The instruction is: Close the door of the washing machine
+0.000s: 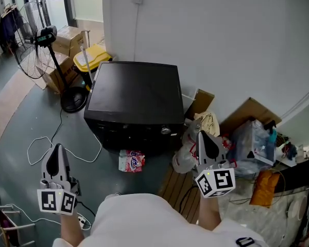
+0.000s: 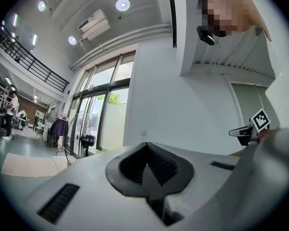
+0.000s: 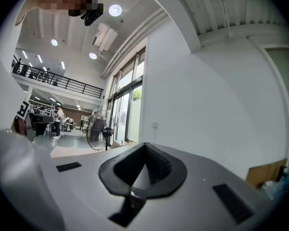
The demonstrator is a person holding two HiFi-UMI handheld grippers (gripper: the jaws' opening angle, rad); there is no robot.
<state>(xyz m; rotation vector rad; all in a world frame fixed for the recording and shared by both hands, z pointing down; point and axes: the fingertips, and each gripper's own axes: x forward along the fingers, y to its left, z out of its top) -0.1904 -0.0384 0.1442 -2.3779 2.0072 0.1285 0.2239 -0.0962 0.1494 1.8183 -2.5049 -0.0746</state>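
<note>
Seen from above, a person stands facing a black washing machine [image 1: 136, 94] that is set against a white wall.

At far left are a standing fan [image 1: 38, 40] and cardboard boxes [image 1: 62, 71], with a white cable [image 1: 41, 143] looping over the grey floor. The left gripper [image 1: 56, 151] is low at the left, pointing level, well short of the machine. Its own view shows the jaws closed together with nothing between them.

The machine sits at centre. Its flat dark top fills most of what shows, and the front panel with a small knob [image 1: 166, 130] is steeply foreshortened. A pink and white packet [image 1: 132, 161] lies on the floor just before it.

To the right, the right gripper [image 1: 205, 138] is near the machine's front right corner, with its jaws also pinched shut and empty. Beyond it is a heap of bags [image 1: 247, 138] and cardboard [image 1: 250, 112].

The step in hand looks like the approach. To do it well, lower a closed gripper to the door's free edge and press flat and steady until the latch catches — a push, not a grip.

The door itself cannot be made out, so whether it is ajar or shut cannot be told. Both gripper views look over the machine at wall and windows, so neither helps. The clutter at far right is cut off.
</note>
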